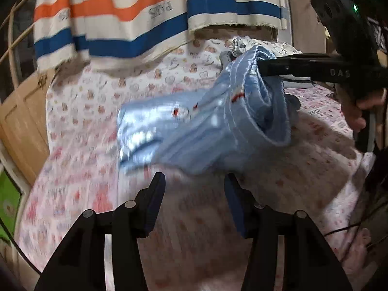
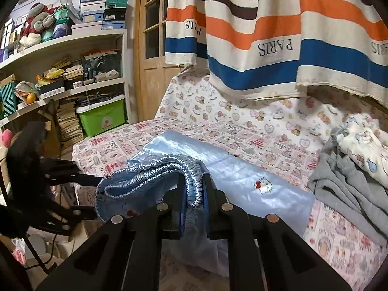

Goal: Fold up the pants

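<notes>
**Right claw has the pants, left claw is empty**

Your right gripper [image 2: 194, 189] is clamped tight on the blue pants [image 2: 225, 169]. It bites the frilly stretchy waistband [image 2: 155, 172], which bunches up btwn the two pads. The waist end is lifted off the bed. The rest of the pants, w/ a little cat patch [image 2: 263, 187] on it, still lies flat on the bed sheet [image 2: 254, 133].

Your left gripper [image 1: 194, 189] has its blue pads apart w/ nothing btwn them. It sits just below the hanging edge of the pants, not touching, as far as the blur lets you see. From the left wrist view you can see the right gripper come in from the right side w/ the shiny blue cloth draped from its tip, and your hand [image 1: 356, 111] around its handle.

A pile of gray clothes [image 2: 344, 186] lies on the bed, right of the pants. A striped cloth [image 2: 278, 36] w/ orange, blue & brown bands hangs above the bed. Shelves [image 2: 65, 72] full of boxes stand to the left, near a wood door [image 2: 152, 60].
</notes>
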`<state>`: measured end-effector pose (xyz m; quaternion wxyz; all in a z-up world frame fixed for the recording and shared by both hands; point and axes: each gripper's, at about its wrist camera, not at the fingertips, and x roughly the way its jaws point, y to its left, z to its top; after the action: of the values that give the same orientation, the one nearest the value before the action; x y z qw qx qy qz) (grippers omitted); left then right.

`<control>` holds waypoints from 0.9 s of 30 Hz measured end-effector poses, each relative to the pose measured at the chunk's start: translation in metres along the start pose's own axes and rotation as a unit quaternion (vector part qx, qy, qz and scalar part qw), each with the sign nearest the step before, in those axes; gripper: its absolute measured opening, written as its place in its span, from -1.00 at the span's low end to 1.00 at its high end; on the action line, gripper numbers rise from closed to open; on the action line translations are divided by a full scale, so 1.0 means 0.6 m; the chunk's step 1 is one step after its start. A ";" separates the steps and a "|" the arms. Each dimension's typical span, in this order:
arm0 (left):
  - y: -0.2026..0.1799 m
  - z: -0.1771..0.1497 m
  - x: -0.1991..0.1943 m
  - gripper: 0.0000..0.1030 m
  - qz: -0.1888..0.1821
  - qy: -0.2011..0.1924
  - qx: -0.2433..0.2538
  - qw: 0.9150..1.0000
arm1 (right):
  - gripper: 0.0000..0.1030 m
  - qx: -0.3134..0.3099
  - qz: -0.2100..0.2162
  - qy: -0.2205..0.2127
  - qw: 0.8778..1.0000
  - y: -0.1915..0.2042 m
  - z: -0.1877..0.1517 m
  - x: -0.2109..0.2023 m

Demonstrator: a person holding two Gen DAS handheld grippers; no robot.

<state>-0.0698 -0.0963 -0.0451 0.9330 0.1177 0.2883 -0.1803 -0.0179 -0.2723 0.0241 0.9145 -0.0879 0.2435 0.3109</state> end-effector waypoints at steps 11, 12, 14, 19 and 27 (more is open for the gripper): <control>0.045 0.123 0.071 -0.92 -0.097 0.006 0.029 0.995 | -0.77 0.027 0.058 0.013 0.998 -0.074 0.060 0.033; 0.055 0.132 0.080 -0.92 -0.107 0.007 0.008 0.994 | -0.77 0.041 0.062 0.019 0.997 -0.088 0.065 0.044; 0.072 0.149 0.094 -0.92 -0.110 0.001 -0.020 0.994 | -0.77 0.059 0.061 0.028 0.996 -0.109 0.068 0.065; 0.117 0.182 0.149 -0.92 -0.096 0.028 -0.077 0.992 | 0.16 0.135 -0.002 0.026 0.991 -0.168 0.048 0.093; 0.144 0.164 0.216 -0.90 -0.097 0.070 -0.113 0.986 | 0.16 0.139 0.040 0.028 0.989 -0.189 0.011 0.068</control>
<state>0.1136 -0.0845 -0.0306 0.8960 -0.0046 0.3811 -0.2280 0.0822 -0.3384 0.0102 0.8972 0.0409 0.3135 0.3082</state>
